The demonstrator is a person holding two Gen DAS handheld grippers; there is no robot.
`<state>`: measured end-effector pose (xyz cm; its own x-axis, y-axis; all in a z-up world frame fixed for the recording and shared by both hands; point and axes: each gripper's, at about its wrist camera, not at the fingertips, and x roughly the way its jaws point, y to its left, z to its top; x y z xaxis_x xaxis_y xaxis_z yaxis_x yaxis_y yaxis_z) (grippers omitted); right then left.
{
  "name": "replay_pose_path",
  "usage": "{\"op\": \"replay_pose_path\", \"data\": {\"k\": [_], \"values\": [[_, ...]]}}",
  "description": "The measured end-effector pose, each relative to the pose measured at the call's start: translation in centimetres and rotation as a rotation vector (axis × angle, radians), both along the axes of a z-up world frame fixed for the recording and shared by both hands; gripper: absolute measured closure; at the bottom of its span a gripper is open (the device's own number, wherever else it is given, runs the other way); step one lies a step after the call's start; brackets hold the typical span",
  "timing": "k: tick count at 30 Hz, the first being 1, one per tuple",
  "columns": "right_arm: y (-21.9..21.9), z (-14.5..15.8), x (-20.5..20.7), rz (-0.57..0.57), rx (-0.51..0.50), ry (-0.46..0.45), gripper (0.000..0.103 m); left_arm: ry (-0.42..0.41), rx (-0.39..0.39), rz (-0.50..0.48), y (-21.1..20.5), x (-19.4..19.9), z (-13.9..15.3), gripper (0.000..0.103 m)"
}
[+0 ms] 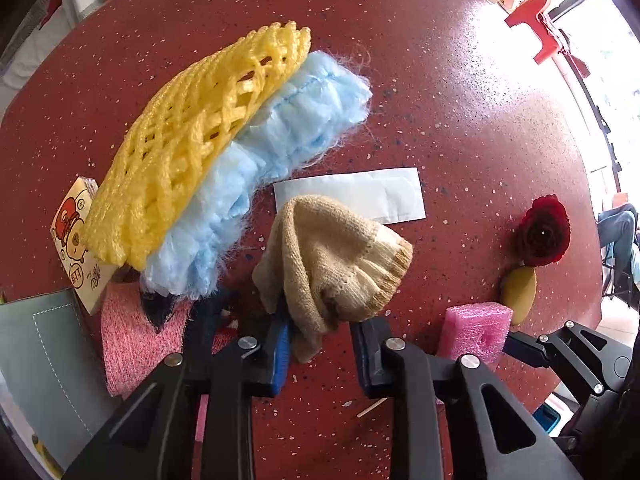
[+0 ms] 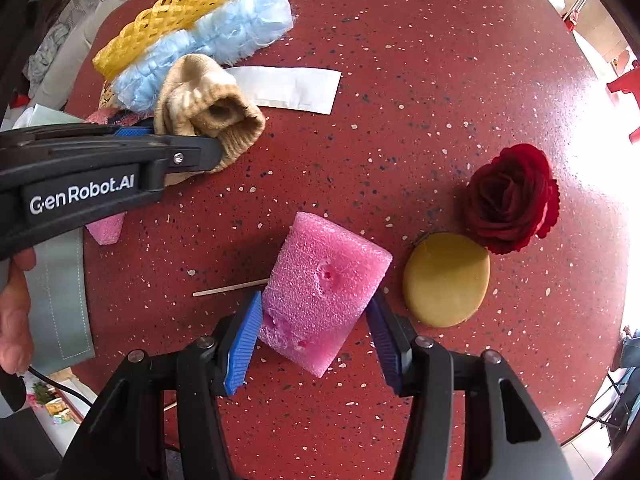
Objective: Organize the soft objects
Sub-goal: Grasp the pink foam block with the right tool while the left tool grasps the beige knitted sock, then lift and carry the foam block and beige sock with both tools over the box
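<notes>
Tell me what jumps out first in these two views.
The yellow foam net lying on the fluffy blue duster at the table's far left. Nearer, the left hand-held gripper is at the beige knit hat, while the right hand-held gripper straddles the pink foam block beside a red rose.

Home-like room is being suggested: speckled red round table (image 2: 400, 40), red plastic stool (image 1: 540, 20), sunlit floor-length glazing (image 1: 612, 92).

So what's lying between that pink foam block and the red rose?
A flat round tan pad lies between the pink foam block and the red rose, seen best in the right wrist view.
</notes>
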<state>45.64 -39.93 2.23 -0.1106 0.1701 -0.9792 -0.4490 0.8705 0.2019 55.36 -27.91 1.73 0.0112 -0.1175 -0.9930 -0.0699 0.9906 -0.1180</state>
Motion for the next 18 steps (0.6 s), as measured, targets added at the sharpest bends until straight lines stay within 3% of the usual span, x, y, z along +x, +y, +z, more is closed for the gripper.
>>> {"op": "replay_pose_path", "data": {"k": [6,11,15,18], "values": [[0.3,-0.2,0.4,0.066,-0.010,-0.003,0.048,0.001,-0.012,0.006,-0.1,-2.3,0.1,0.079],[1.2,0.3,-2.5,0.296,-0.079,-0.109,0.048,-0.001,0.026,-0.068,-0.9,-5.4,-0.1,0.079],[1.3,0.3,-5.2,0.456,-0.126,-0.151,0.048,0.018,0.047,-0.059,-0.4,-9.4,0.1,0.079],[1.7,0.0,-6.5,0.519,-0.164,-0.165,0.048,0.059,0.071,-0.078,-0.3,-12.5,-0.5,0.079]]}}
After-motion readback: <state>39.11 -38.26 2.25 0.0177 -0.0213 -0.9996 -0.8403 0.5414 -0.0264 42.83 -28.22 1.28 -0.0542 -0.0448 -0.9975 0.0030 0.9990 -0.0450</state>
